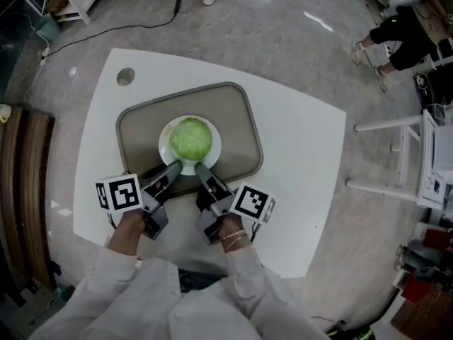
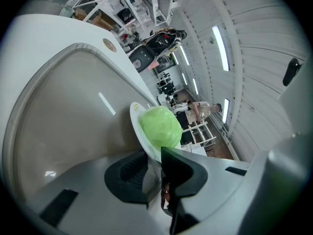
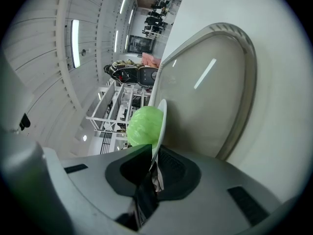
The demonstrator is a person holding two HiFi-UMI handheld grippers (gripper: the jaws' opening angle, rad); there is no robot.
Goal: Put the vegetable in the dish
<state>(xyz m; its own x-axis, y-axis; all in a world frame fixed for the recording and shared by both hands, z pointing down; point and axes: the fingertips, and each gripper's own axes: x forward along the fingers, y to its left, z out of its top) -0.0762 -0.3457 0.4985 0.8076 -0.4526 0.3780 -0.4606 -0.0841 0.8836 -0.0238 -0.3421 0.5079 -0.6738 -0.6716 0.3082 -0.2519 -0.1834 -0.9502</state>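
We see a round, pale green vegetable, probably a cabbage [image 1: 190,139], in the middle of a small white plate [image 1: 165,149]. The plate is on a grey tray [image 1: 139,125] with rounded corners, and the tray rests on a white table [image 1: 301,154].

Both grippers reach the plate from its near side, just short of the cabbage and not touching it. The left gripper [image 1: 173,167] is clamped on the plate's near-left rim and the right gripper [image 1: 200,168] on its near-right rim. The rim sits thin between each pair of dark pads.

In the left gripper view, the left gripper [image 2: 154,155] bites the plate [image 2: 136,126] edge-on, and the cabbage [image 2: 159,125] bulges just beyond its right jaw. The right gripper view mirrors this: the right gripper [image 3: 152,153] holds the plate [image 3: 161,119], with the cabbage [image 3: 143,125] just past the left jaw.

The jaws hide the near rim, and each cuts off the cabbage's lower part. We cannot tell whether the plate rests on the tray or is lifted off it.
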